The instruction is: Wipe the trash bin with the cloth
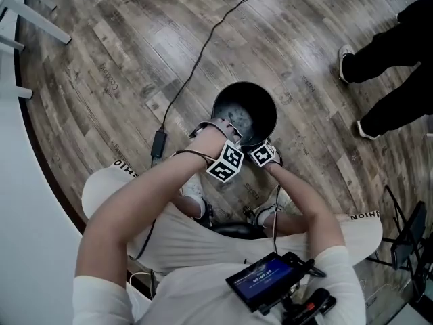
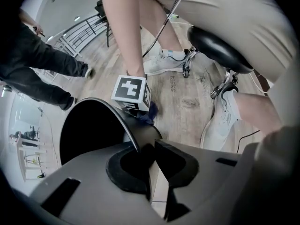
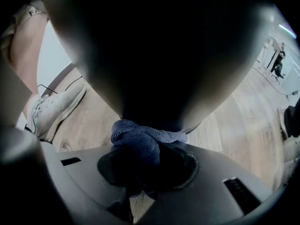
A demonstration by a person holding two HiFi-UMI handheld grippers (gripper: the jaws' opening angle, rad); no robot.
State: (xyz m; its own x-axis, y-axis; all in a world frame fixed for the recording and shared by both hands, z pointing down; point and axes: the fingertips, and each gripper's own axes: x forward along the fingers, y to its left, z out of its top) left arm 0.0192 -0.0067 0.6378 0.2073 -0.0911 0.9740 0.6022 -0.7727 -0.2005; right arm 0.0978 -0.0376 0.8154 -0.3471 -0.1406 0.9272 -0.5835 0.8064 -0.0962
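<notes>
The left gripper (image 2: 150, 159) has its jaws nearly together, pinched on the near rim of the black trash bin (image 1: 245, 87). The right gripper (image 3: 140, 172) is clamped on a bunched dark blue cloth (image 3: 140, 138). The cloth presses against the bin's outer wall on its near side, close to the left gripper's hold. The bin stands upright on a wooden floor (image 1: 101, 59), just in front of the seated person's white shoe (image 2: 164, 62). A black cable (image 1: 203, 49) crosses the floor to the bin's left. Another person's dark-trousered legs (image 1: 396, 46) stand well off to the bin's right.
</notes>
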